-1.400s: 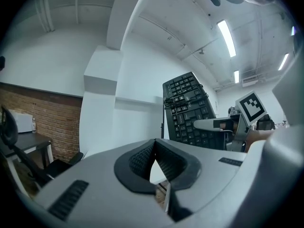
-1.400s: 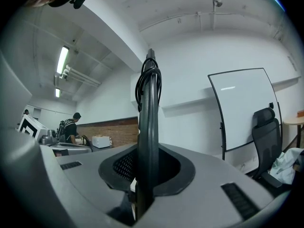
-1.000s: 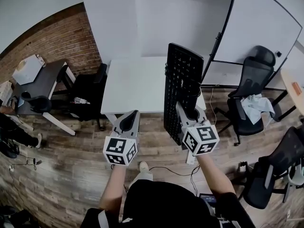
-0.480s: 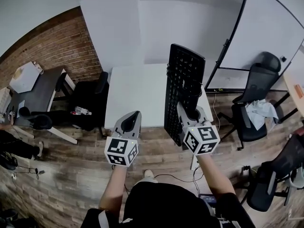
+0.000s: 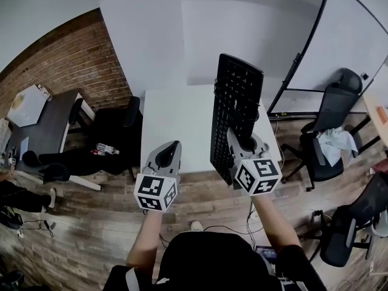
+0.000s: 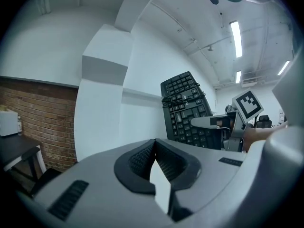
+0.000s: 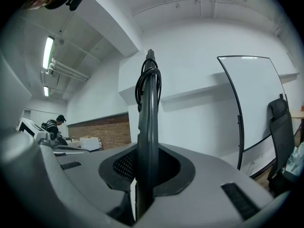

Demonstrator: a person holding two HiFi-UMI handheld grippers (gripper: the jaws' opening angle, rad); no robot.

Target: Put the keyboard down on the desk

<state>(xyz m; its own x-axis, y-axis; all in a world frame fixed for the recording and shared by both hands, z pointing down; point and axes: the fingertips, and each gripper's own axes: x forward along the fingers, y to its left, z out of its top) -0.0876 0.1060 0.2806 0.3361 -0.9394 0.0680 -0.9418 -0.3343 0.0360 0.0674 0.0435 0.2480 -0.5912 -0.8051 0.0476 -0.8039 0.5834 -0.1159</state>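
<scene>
A black keyboard (image 5: pixel 235 114) with its cable wound round it hangs on edge above the right part of the white desk (image 5: pixel 176 123). My right gripper (image 5: pixel 237 143) is shut on its near end. In the right gripper view the keyboard (image 7: pixel 148 127) stands edge-on between the jaws. My left gripper (image 5: pixel 167 154) is shut and empty, held over the desk's front edge, left of the keyboard. In the left gripper view the keyboard (image 6: pixel 187 110) shows keys-first at the right, with the right gripper's marker cube beside it.
A black office chair (image 5: pixel 112 129) stands left of the desk, two more (image 5: pixel 330 135) at the right. A whiteboard on a stand (image 5: pixel 345 35) is behind the desk's right side. A dark table (image 5: pixel 39 123) stands at the far left. A cable lies on the wooden floor (image 5: pixel 212 226).
The view has shifted slightly; the desk and both grippers sit a little further right in the frame. The keyboard stays held on edge in the right gripper.
</scene>
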